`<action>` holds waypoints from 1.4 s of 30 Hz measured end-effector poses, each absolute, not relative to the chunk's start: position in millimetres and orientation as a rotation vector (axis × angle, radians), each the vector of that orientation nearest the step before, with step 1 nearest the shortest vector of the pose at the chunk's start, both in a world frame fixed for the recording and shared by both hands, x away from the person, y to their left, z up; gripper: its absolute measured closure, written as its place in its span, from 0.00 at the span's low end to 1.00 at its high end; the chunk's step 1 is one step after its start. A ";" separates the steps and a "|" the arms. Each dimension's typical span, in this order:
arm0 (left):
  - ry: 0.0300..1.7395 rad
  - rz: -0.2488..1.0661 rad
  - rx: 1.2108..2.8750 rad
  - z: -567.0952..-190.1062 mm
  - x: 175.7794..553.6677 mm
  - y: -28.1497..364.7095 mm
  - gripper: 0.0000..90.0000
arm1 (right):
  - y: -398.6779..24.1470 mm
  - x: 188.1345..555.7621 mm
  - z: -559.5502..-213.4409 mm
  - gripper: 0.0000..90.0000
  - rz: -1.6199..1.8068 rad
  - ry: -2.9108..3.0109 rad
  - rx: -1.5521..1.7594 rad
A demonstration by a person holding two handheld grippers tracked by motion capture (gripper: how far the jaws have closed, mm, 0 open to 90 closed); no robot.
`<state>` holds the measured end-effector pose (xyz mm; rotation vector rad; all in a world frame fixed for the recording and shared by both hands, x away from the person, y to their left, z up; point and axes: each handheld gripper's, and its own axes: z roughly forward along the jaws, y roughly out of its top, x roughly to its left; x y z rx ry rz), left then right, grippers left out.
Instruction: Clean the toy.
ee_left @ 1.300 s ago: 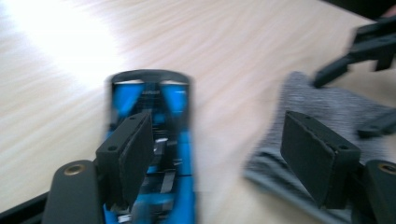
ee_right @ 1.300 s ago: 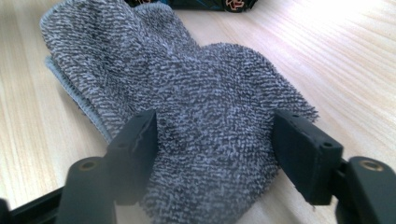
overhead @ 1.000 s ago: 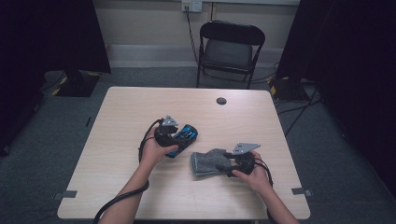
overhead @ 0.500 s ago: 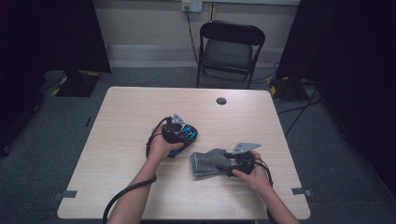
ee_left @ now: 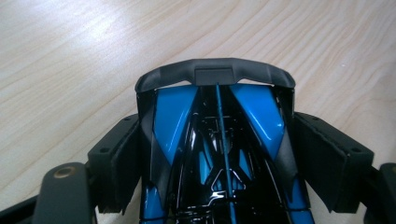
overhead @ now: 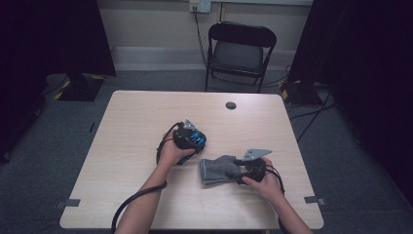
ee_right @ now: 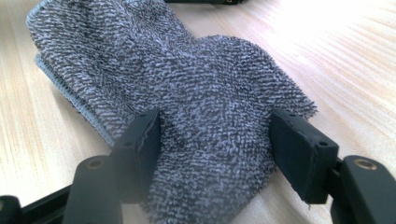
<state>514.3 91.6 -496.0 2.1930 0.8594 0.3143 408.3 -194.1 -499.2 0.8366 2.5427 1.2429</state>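
- The left gripper [overhead: 191, 138] has its two black jaws clamped on a blue and black toy car [ee_left: 219, 154], pads [ee_left: 119, 158] pressed against either flank; the car's dark wing sticks out past the tips.
- That car sits just above the wooden table [overhead: 136, 122], a little left of the grey cloth [overhead: 217, 169] and near the table's middle.
- The right gripper [overhead: 243, 171] lies at the cloth's right end, its jaws set apart with the cloth bunched between them; the left pad [ee_right: 144, 135] touches the fabric, the right one sits at its frayed edge.
- The cloth rests flat on the table, toward the person's side.
- A small dark disc [overhead: 231, 105] lies well beyond the cloth, near the far edge.
- A folding chair [overhead: 238, 51] stands behind the table.
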 end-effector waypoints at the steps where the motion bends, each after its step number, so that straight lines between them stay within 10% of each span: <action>1: 0.857 0.311 2.185 -496.5 514.9 91.1 0.23 | -194.2 408.4 -499.1 0.39 1.244 2.543 0.837; 31: 0.894 0.350 2.222 -485.7 507.9 90.7 0.28 | -194.3 408.5 -499.2 0.40 1.246 2.540 0.847; 42: 0.877 0.338 2.163 -471.5 496.5 104.3 0.28 | -196.3 408.7 -498.8 0.65 1.231 2.493 0.887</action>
